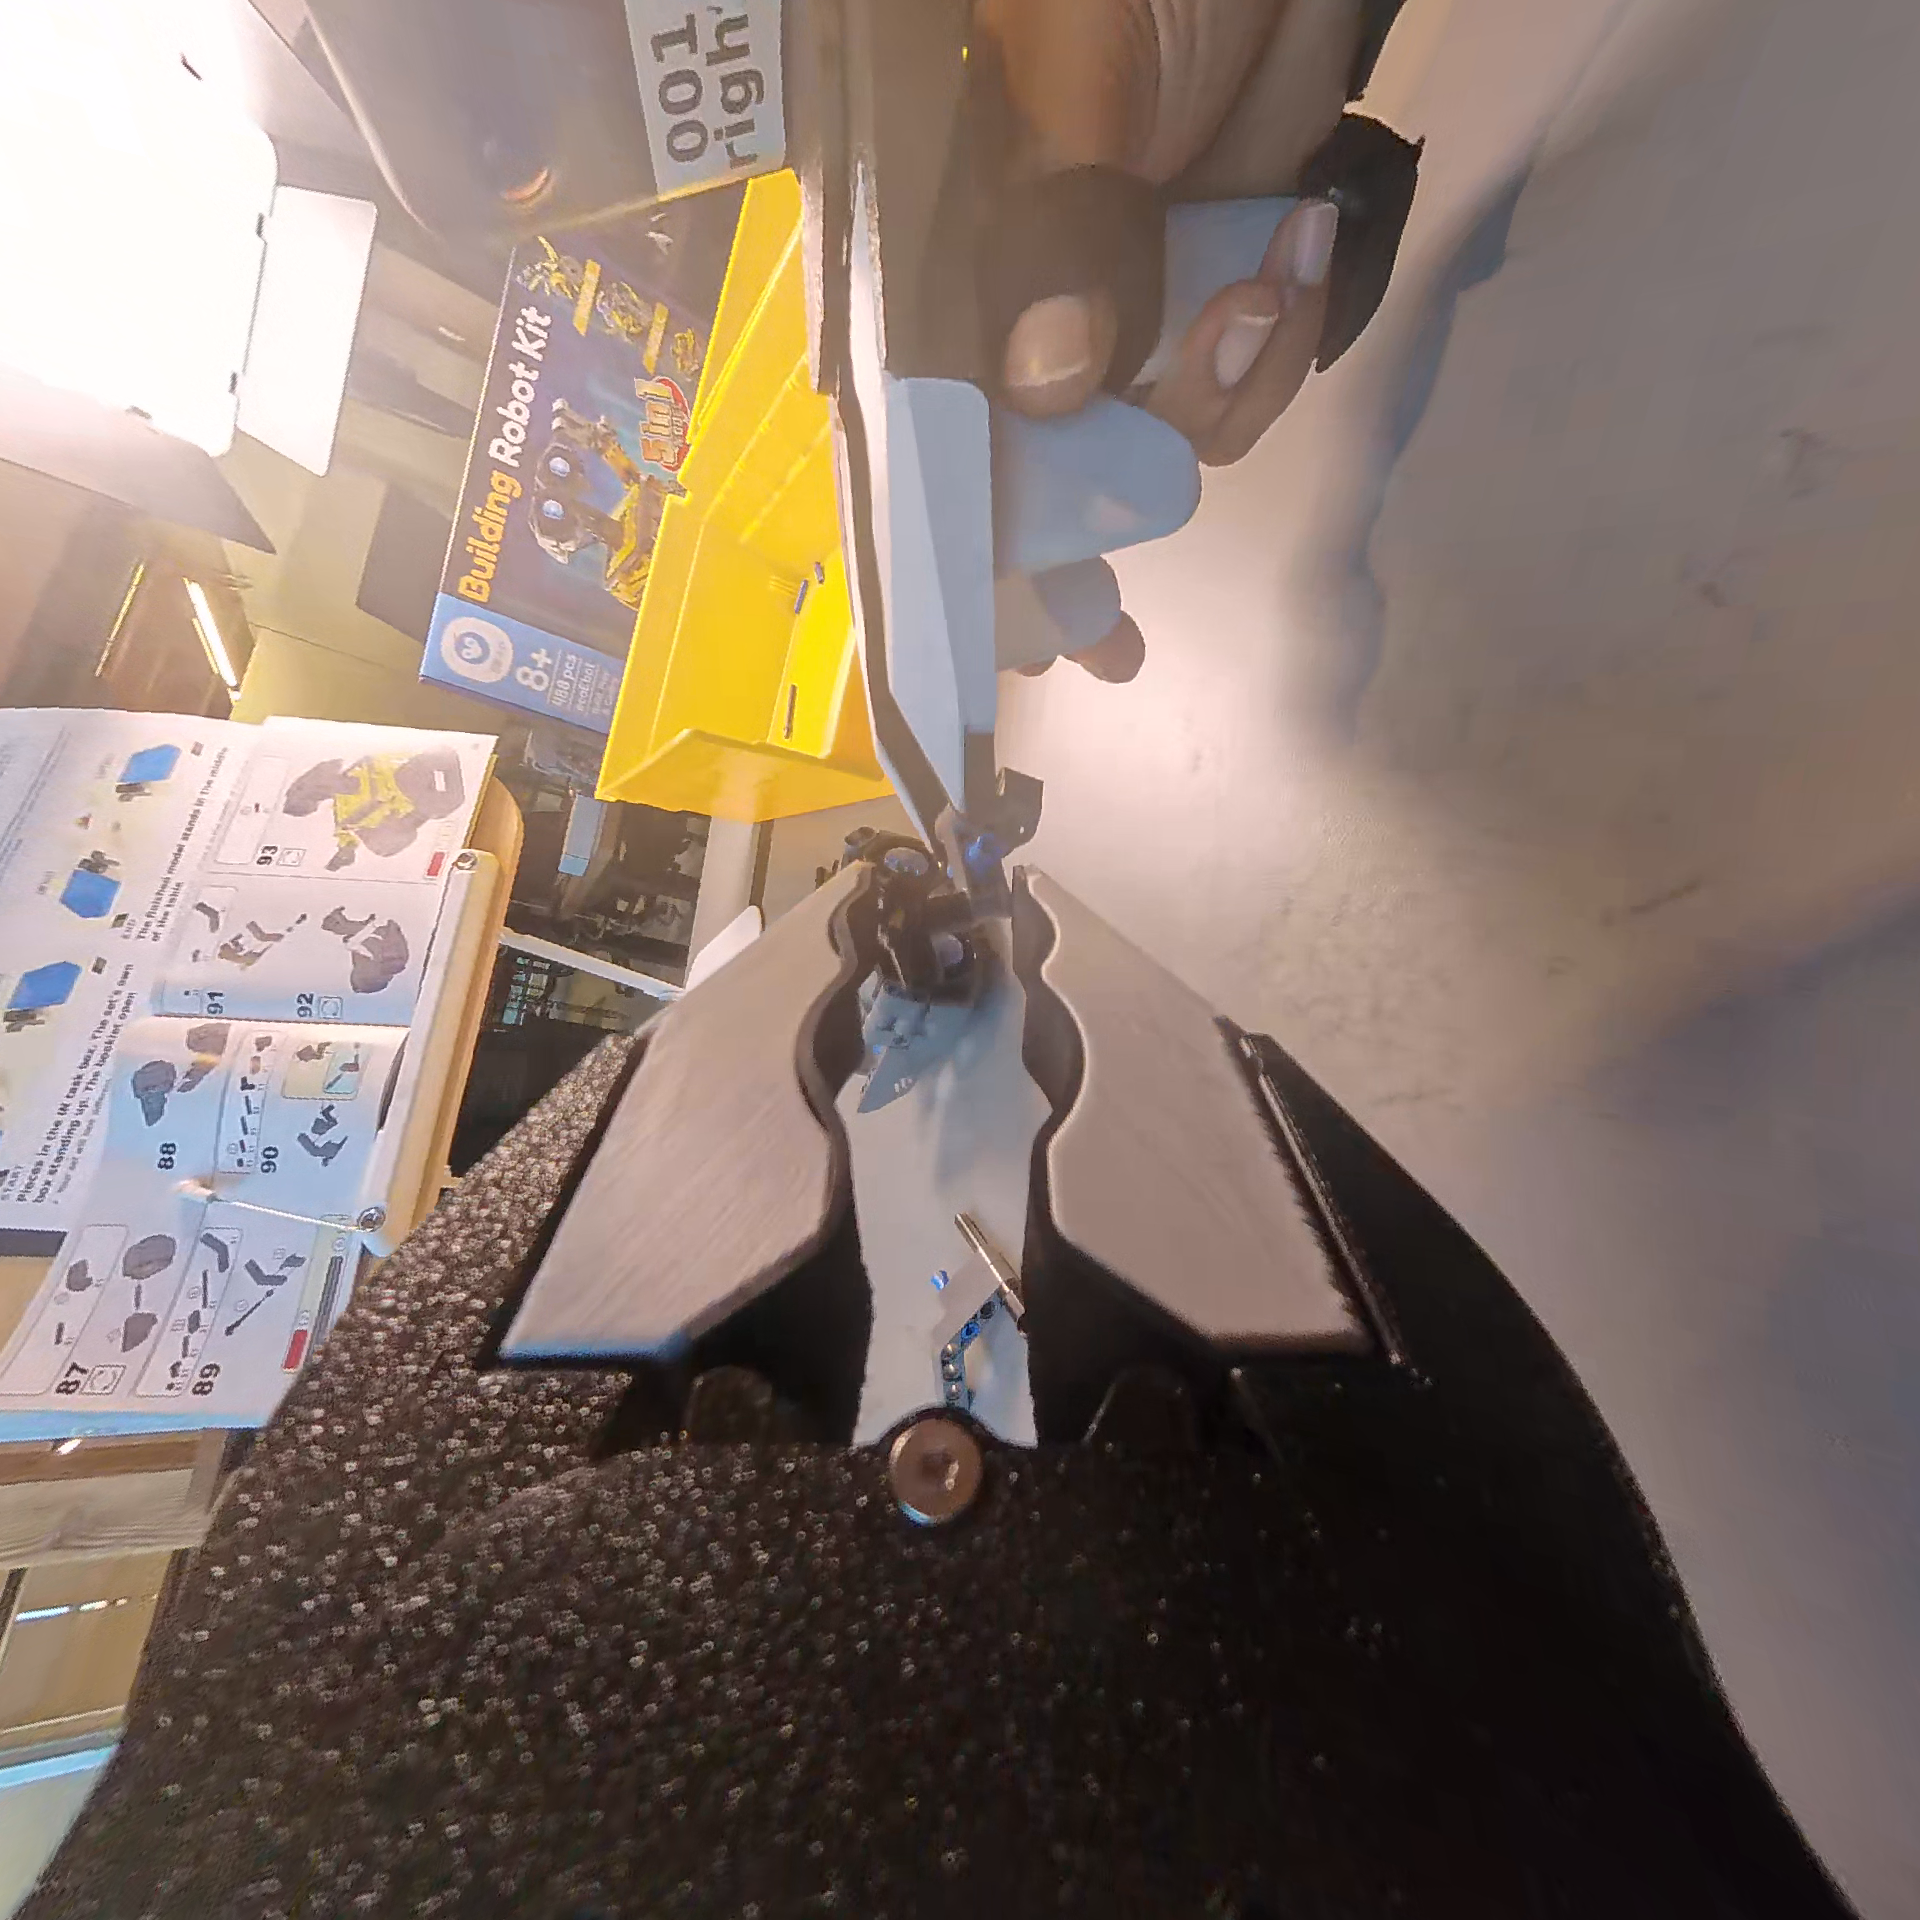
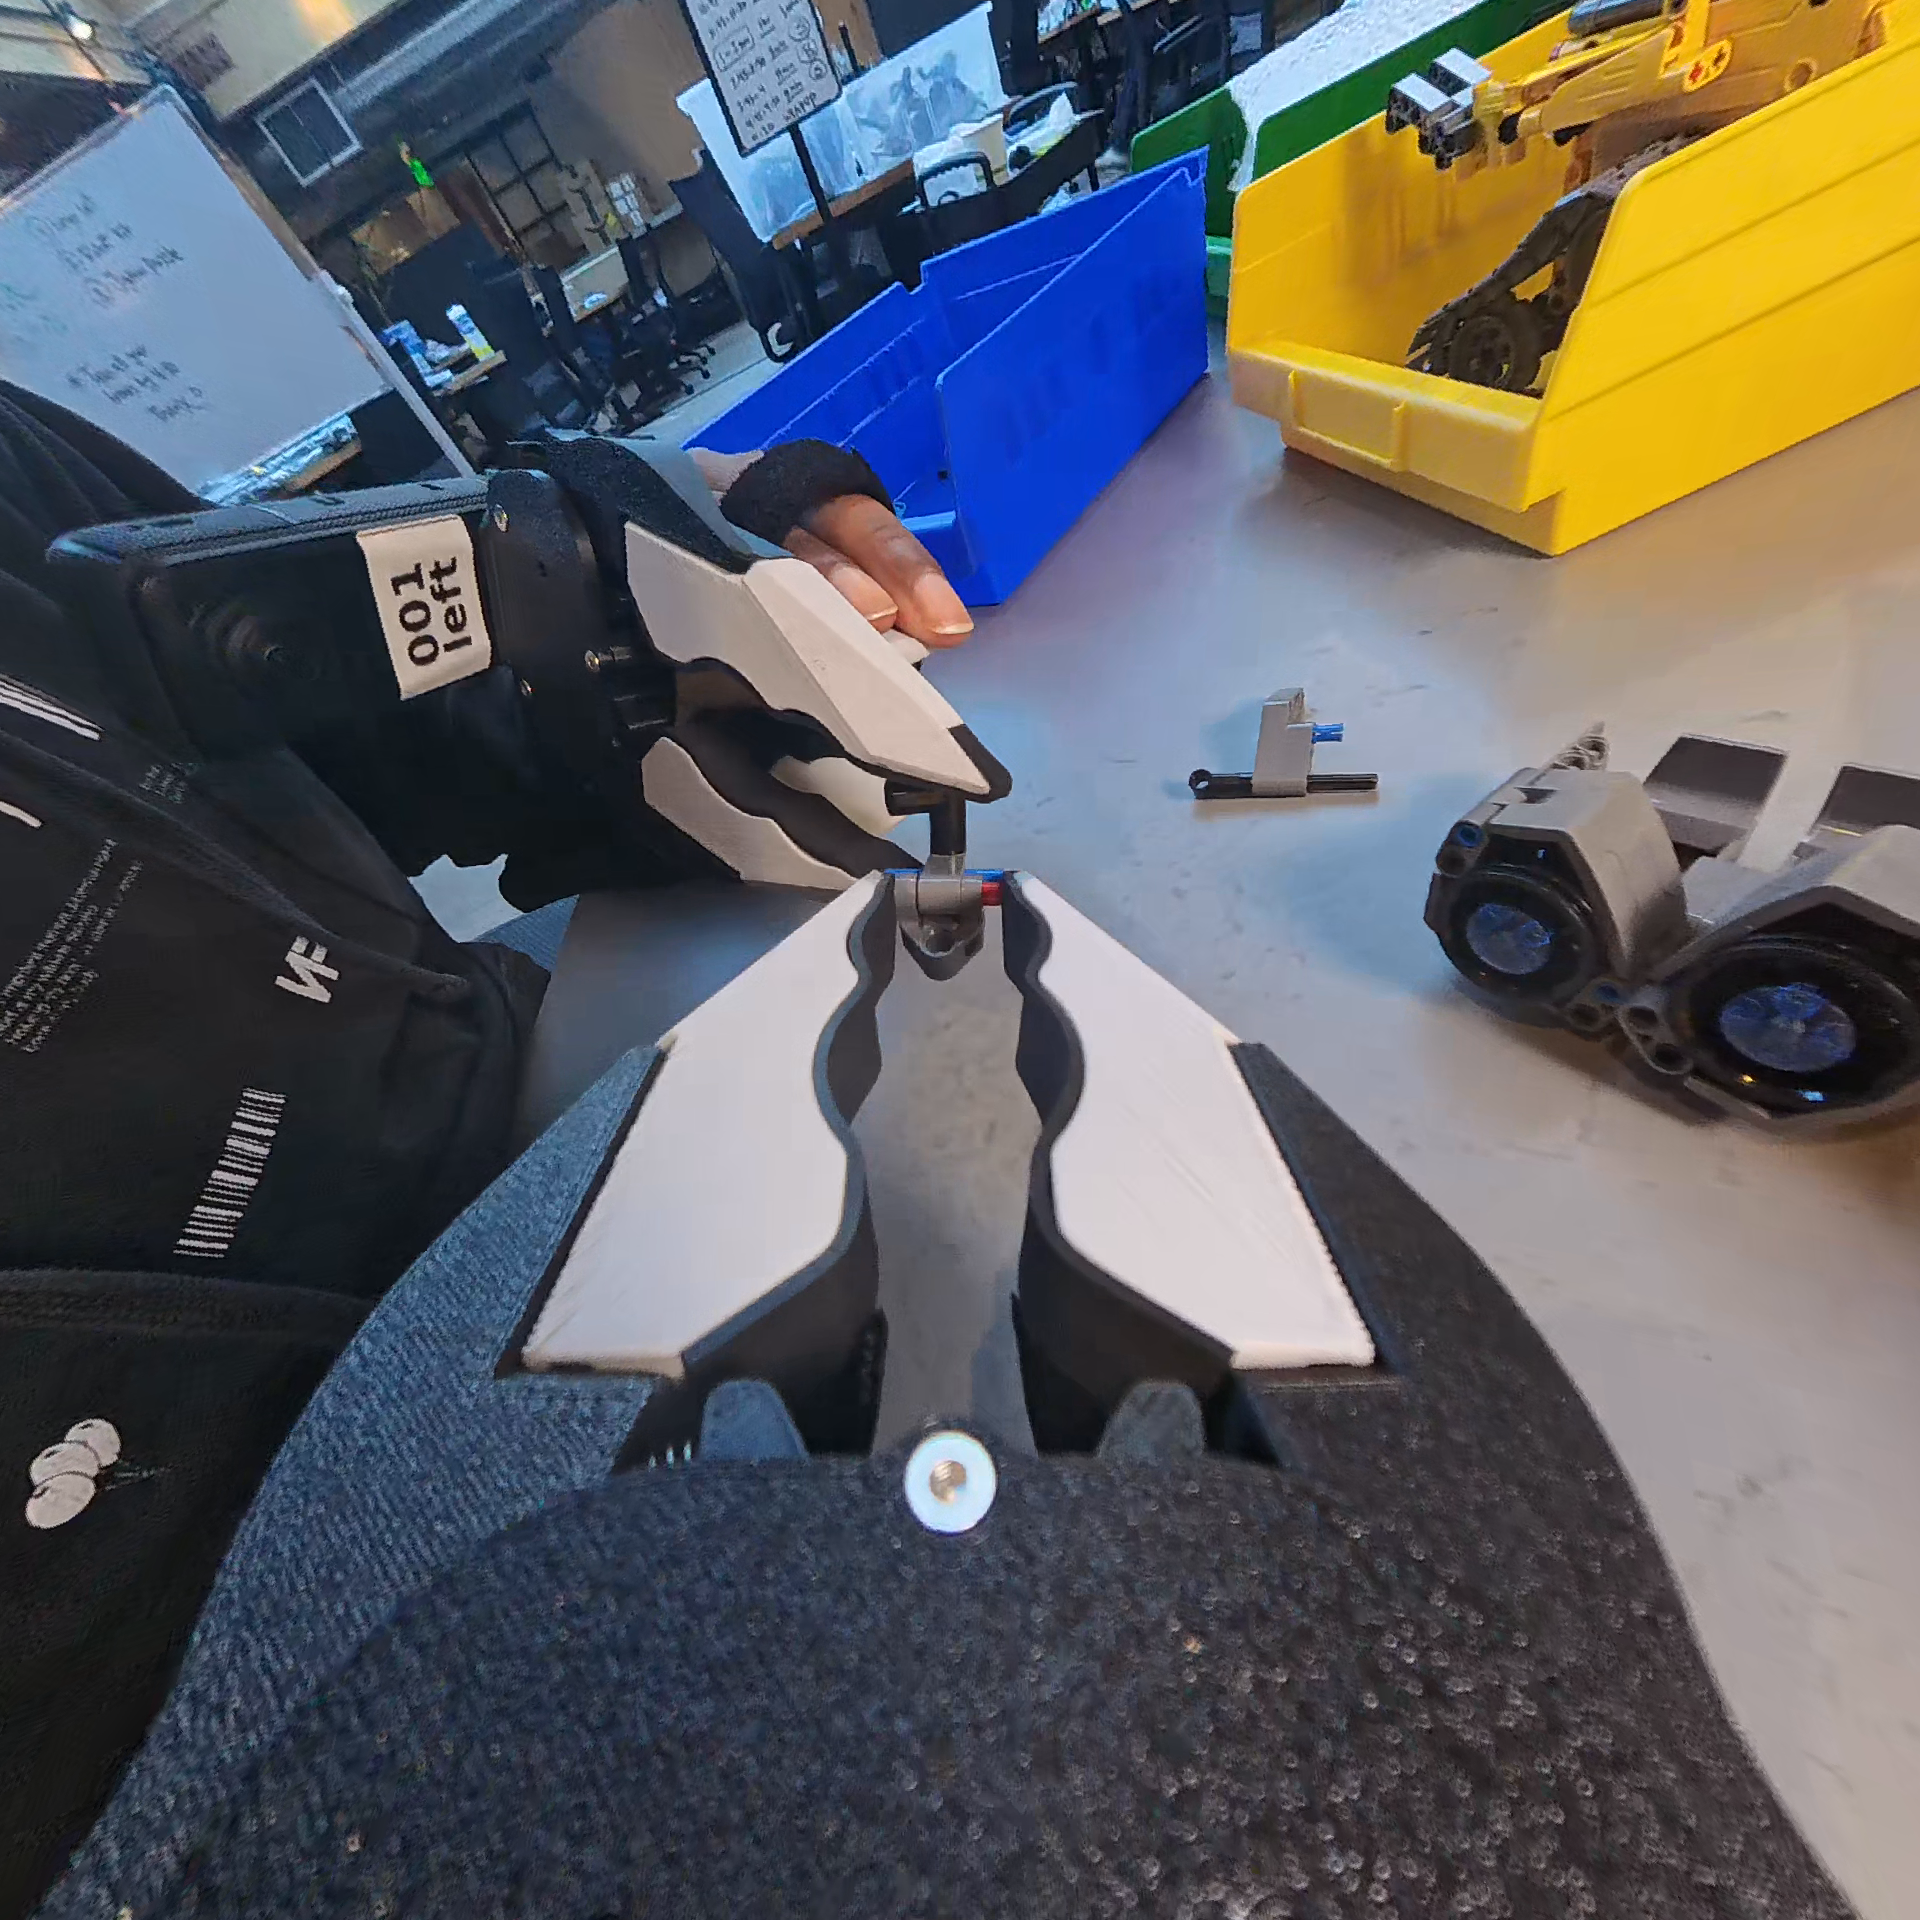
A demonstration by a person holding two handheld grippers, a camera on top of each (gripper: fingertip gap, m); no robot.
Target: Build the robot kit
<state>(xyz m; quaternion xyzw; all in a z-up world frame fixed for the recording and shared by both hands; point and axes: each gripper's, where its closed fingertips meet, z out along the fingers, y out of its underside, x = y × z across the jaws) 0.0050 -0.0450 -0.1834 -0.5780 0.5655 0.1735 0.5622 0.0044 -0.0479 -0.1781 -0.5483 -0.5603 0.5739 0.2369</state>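
Note:
In the right wrist view my right gripper point(image 2: 945, 883) is shut on a small grey connector point(image 2: 935, 902) with red and blue pin ends, held above the grey table point(image 2: 1455, 1299). My left gripper point(image 2: 971, 790) comes in from the left, shut on a black bent piece point(image 2: 948, 826) whose lower end meets the connector's top. In the left wrist view, which is rolled sideways, my left gripper point(image 1: 940, 883) points at the right gripper point(image 1: 982, 821), which comes down from above; the small dark parts between them are blurred.
A grey two-eyed block assembly point(image 2: 1662, 956) and a small grey piece on a black axle point(image 2: 1283, 764) lie on the table at right. A blue bin point(image 2: 1039, 395) and a yellow bin point(image 2: 1558, 447) with a tracked model stand behind. An instruction booklet point(image 1: 208, 987) and a kit box point(image 1: 561, 468) stand at left. Left and right tips are no more than a few centimetres apart.

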